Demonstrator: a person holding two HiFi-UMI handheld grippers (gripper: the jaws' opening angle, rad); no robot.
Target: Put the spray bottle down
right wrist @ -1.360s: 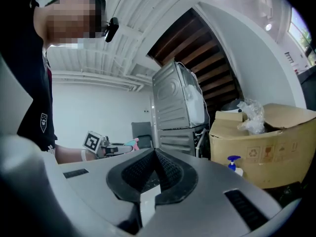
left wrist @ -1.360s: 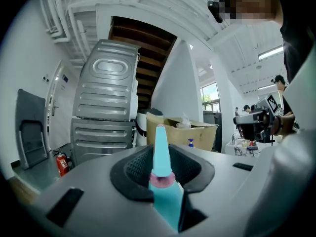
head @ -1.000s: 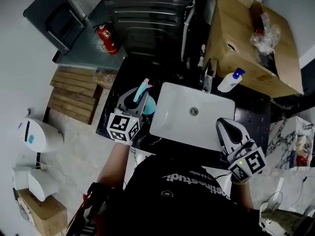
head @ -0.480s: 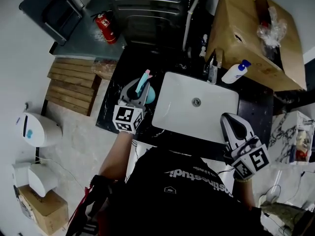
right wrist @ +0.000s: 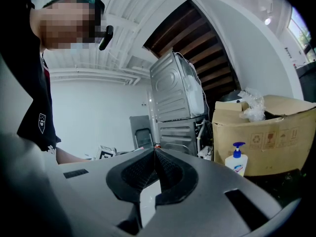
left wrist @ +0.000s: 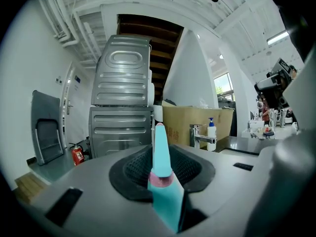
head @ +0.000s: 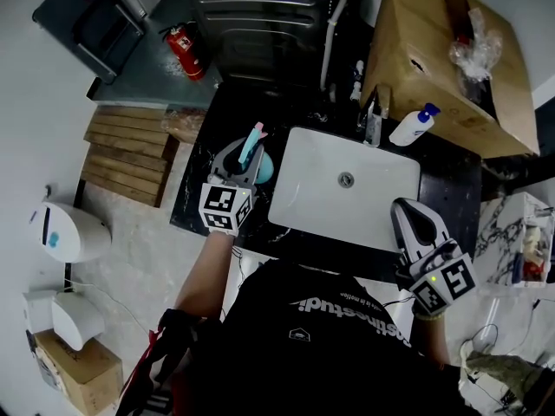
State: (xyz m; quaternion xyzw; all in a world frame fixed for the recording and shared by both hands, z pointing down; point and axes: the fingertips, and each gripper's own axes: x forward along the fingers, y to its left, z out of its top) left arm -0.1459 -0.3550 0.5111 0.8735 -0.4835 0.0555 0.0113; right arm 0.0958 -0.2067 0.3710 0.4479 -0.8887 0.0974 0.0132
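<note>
Conceivably the teal spray bottle (left wrist: 161,159), clamped between the narrowed fingers (left wrist: 132,169) of the left gripper (head: 246,160) at 9 o'clock of the sink (head: 299,211), topples if freed before its base meets the tabletop (head: 192,202); the right gripper (head: 409,219) is closed on nothing.

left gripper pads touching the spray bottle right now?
Touching. The left gripper view shows it: the pads of the left gripper press both sides of the teal spray bottle, no gap.

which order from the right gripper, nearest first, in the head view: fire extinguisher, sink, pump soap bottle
1. sink, right beside the right gripper, on its left
2. pump soap bottle, past the sink's far right corner
3. fire extinguisher, far off at the upper left
</note>
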